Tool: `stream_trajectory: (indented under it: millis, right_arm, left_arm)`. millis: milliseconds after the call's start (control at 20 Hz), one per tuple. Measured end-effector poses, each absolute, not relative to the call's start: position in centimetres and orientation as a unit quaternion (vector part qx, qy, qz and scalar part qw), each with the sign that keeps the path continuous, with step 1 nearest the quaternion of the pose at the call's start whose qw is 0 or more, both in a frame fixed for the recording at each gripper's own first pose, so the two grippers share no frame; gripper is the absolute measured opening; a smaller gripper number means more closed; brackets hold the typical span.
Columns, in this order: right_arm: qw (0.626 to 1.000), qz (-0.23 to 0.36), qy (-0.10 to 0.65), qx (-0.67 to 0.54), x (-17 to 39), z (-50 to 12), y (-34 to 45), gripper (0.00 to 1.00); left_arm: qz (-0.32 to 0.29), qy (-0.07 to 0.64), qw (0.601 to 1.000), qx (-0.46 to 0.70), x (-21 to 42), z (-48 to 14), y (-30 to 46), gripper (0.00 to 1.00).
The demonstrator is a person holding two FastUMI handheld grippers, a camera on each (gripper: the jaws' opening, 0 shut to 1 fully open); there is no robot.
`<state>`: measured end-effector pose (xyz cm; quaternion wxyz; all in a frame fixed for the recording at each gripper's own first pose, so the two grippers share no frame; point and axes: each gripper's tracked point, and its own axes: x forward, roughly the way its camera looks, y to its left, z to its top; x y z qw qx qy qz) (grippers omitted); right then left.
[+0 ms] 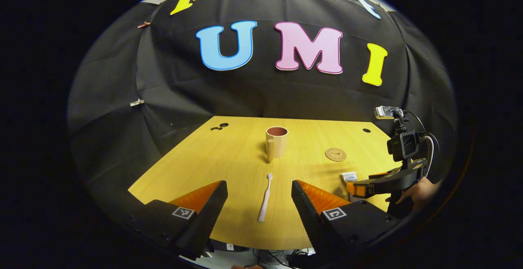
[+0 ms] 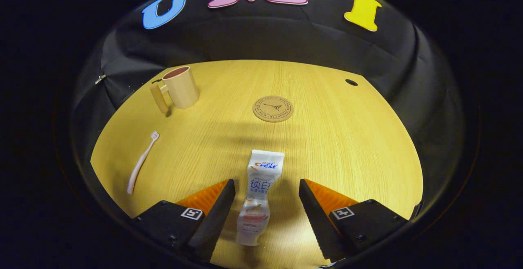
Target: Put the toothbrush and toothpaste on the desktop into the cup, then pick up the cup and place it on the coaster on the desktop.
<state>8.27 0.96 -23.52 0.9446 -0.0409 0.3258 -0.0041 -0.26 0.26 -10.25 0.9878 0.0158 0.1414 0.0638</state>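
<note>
Left gripper (image 1: 259, 203) fingers spread, released, straddling toothbrush (image 1: 264, 198) lying flat on table (image 1: 229, 158). Right gripper (image 2: 266, 203) fingers spread, released, around toothpaste tube (image 2: 257, 197), not touching. Cup (image 2: 179, 88) upright, apart from cork coaster (image 2: 273, 108).

— What is standing in the booth?
— A yellow wooden table (image 1: 229, 154) is sitting against a black cloth wall (image 1: 261, 93), which is hanging in folds behind it.
— And the light?
— It is falling softly, casting faint shadows across the tabletop.
</note>
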Motion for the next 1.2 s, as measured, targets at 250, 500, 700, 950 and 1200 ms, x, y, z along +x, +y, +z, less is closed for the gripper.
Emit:
stream_trajectory:
  millis: [250, 500, 700, 950, 1200]
  right_arm:
    - [0.935, -0.003, 0.353, -0.037, 8.7, -25.1, 0.9, 0.97]
    - [0.929, 0.004, 0.369, -0.028, 8.7, -26.0, 1.2, 0.79]
    - [0.924, 0.012, 0.381, -0.037, 8.7, -26.1, 1.8, 0.53]
    - [0.917, 0.031, 0.395, -0.039, 8.5, -26.1, 1.8, 0.31]
    - [0.921, 0.039, 0.385, -0.045, 7.3, -24.8, -0.2, 0.14]
  left_arm:
    - [0.078, 0.152, 0.985, 0.001, 0.0, -10.9, 0.5, 0.98]
    - [0.087, 0.157, 0.984, -0.007, 0.2, -11.2, 0.5, 0.98]
    - [0.091, 0.164, 0.982, -0.006, 0.4, -11.7, 0.5, 0.98]
    - [0.089, 0.185, 0.978, -0.019, 1.1, -13.5, 0.7, 0.93]
    - [0.062, 0.218, 0.974, -0.02, 3.9, -15.6, 1.2, 0.98]
